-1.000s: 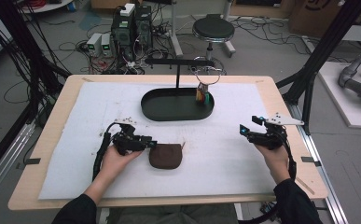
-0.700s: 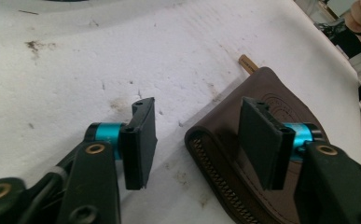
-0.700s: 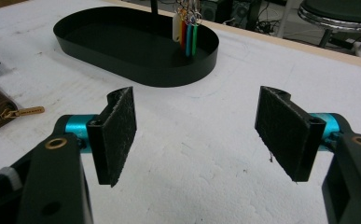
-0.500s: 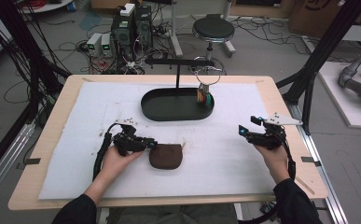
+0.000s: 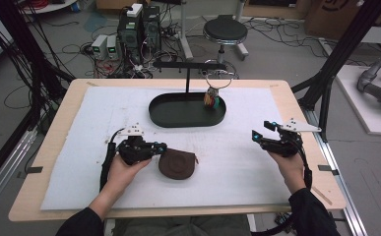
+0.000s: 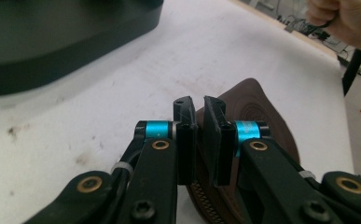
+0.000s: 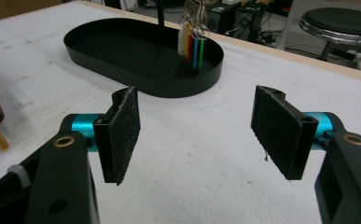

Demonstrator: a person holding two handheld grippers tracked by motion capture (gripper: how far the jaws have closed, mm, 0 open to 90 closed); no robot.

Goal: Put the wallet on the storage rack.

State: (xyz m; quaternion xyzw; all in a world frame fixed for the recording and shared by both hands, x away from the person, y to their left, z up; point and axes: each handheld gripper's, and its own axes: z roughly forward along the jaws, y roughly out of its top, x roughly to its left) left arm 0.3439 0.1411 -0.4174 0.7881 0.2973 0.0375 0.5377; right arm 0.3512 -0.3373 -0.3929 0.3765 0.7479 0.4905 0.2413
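Both black two-jaw grippers, left gripper (image 5: 164,146) and right gripper (image 5: 255,135), carry turquoise collars, brass-ringed pivots, textured pads and trailing black cables; dark sleeves (image 5: 312,216) cover the forearms at lower frame.

— What are we working on?
— Our wooden table (image 5: 296,105), covered by a white mat (image 5: 257,162).
— What do we see on the mat?
— A black oval tray (image 5: 178,118) at the back, a brown pouch (image 5: 177,164) near us.

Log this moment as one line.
left gripper: shut on brown pouch edge | right gripper: open, nothing held | black tray: untouched
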